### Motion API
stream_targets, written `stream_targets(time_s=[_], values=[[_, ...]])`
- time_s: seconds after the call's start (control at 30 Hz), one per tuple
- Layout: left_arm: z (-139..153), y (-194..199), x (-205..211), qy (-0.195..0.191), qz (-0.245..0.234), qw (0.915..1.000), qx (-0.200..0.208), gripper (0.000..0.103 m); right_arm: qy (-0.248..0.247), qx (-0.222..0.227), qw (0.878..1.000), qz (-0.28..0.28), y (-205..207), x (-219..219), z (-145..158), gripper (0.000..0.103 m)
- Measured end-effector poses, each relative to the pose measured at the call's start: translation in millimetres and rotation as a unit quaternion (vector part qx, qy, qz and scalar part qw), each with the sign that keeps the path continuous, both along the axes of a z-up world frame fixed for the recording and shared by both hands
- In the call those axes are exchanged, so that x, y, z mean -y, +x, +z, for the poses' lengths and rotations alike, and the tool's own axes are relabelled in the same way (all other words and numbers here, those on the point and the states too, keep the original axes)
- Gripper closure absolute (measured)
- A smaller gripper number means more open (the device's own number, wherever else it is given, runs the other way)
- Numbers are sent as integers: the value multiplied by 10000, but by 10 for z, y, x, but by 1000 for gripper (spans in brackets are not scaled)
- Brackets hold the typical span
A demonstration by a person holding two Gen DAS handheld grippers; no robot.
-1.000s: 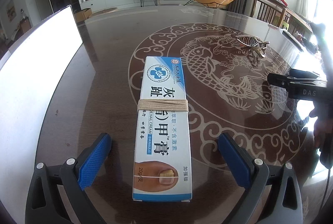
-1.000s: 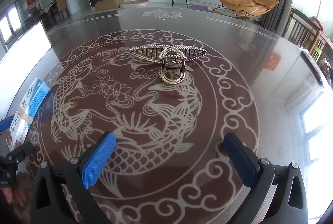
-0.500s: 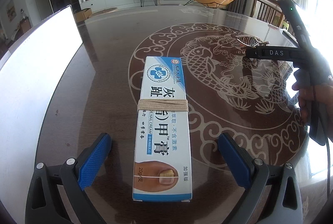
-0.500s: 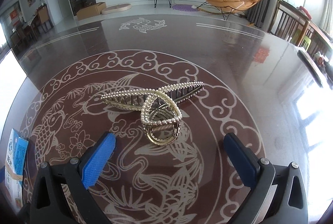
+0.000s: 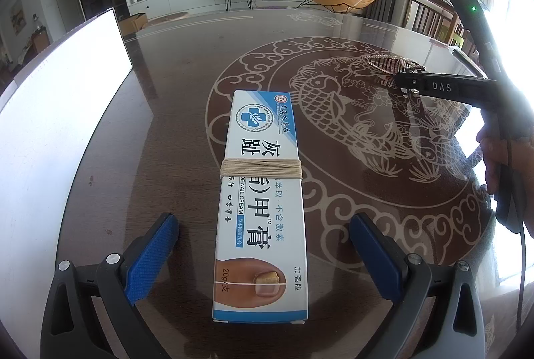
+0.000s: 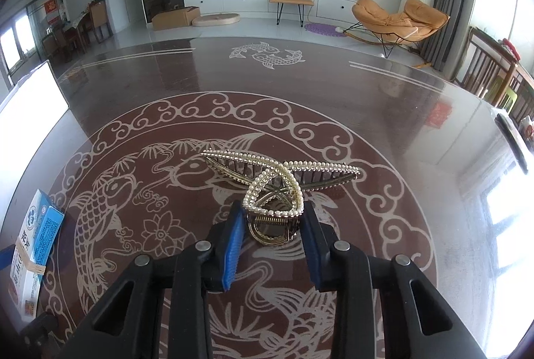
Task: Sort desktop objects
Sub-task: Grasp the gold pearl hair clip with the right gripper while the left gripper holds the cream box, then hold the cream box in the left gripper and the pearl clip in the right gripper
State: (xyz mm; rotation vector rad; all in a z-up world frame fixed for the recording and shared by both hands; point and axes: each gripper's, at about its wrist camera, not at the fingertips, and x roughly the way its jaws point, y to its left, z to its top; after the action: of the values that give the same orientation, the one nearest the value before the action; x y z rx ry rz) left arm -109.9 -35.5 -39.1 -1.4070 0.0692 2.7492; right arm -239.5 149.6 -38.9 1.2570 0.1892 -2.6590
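Observation:
A white and blue nail cream box [image 5: 262,198] with a rubber band around its middle lies on the dark table, lengthwise between the fingers of my left gripper [image 5: 263,253], which is open and does not touch it. The box also shows in the right wrist view [image 6: 33,245] at the far left. A gold hair claw clip [image 6: 273,188] set with pearls lies on the table's fish pattern. My right gripper [image 6: 272,225] has closed around the clip's rounded handle end, its blue pads at both sides. The clip [image 5: 390,63] shows far right in the left wrist view, beside the right gripper's tip.
A white board [image 5: 50,112] stands along the table's left side and also shows in the right wrist view [image 6: 30,98]. The glossy table [image 6: 383,112] has a round carp pattern. Wooden chairs [image 6: 494,75] stand at the right edge. A dark flat object [image 6: 510,138] lies at far right.
My right gripper moved forward to the hair clip and its jaws closed from wide open onto the clip's handle. The left gripper and the box have not moved.

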Motion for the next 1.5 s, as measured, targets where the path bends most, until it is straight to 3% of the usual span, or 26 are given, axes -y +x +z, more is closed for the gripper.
stream_targets(time_s=[0.4,0.73,0.97,1.0,1.07,1.1,1.13,1.4,1.5], values=[[-1,0,0,1,0,10000,-1,0,-55,23,9973,728,482,217,-67,69],[-1,0,3,1,0,10000,-1,0,-60,27,9895,1447,1419,298,-113,69],[-1,1,4,1,0,10000,-1,0,-104,54,9889,1479,1909,138,-90,68],[-2,1,2,1,0,10000,-1,0,-104,62,9897,1430,1941,121,-95,64],[-2,1,2,1,0,10000,-1,0,-129,131,9910,1326,1946,83,-88,44],[-2,1,2,1,0,10000,-1,0,-118,175,9918,1258,1945,66,-100,29],[-3,1,2,1,0,10000,0,0,-110,181,9925,1205,1942,49,-95,23],[-2,2,1,2,0,10000,-1,0,-71,187,9927,1189,1916,1,-58,23],[-2,2,2,2,1,10000,-1,0,-64,226,9935,1116,1871,-54,-58,17]])
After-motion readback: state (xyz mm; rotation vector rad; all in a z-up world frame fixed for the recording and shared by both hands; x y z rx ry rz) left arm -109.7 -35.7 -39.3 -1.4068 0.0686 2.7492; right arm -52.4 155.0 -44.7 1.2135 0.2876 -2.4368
